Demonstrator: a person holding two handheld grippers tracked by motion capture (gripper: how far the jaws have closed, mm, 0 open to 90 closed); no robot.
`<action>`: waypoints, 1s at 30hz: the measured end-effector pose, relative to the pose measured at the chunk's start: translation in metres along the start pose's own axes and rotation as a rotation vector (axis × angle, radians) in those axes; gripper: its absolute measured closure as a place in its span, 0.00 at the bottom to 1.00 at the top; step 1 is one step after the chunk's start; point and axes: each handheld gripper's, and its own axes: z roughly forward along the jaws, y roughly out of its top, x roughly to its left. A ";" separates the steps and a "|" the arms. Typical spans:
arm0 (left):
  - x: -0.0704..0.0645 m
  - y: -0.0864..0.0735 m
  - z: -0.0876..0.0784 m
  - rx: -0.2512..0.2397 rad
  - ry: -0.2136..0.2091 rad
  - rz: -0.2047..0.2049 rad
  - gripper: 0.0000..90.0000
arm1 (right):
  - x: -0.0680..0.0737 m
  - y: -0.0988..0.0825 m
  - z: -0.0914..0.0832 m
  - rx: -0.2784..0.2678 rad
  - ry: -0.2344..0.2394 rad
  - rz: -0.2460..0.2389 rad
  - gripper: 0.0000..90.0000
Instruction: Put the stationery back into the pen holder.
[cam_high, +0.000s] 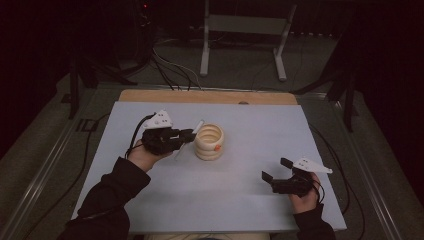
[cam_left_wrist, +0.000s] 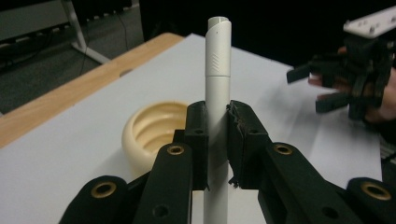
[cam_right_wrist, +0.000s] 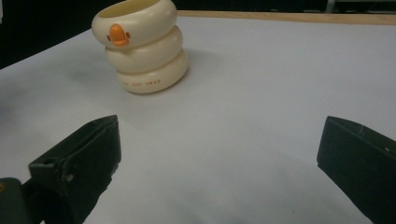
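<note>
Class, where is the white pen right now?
The pen is clamped in the left tool, left of centre in the high view, just beside the cream cup.

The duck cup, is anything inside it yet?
Empty, as far as shows. The duck cup shows bare ribbed walls inside; the white pen is clamped in the left gripper.

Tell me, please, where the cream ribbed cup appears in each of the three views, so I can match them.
High view: the cream ribbed cup stands near the table's middle, beside the left gripper.
Left gripper view: lower left, behind the jaws and the white pen.
Right gripper view: upper left, orange mark facing the camera.
Shared landmark: the wooden table edge.
</note>
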 end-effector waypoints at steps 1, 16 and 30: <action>0.000 0.002 0.001 -0.008 0.005 0.002 0.88 | 0.000 0.000 0.000 0.000 0.000 -0.001 0.00; 0.002 0.023 0.020 -0.088 0.009 -0.003 0.88 | 0.000 0.000 -0.001 -0.001 0.001 0.005 0.00; 0.013 0.032 0.036 -0.202 -0.010 -0.028 0.88 | 0.000 0.000 -0.001 -0.002 0.001 0.003 0.00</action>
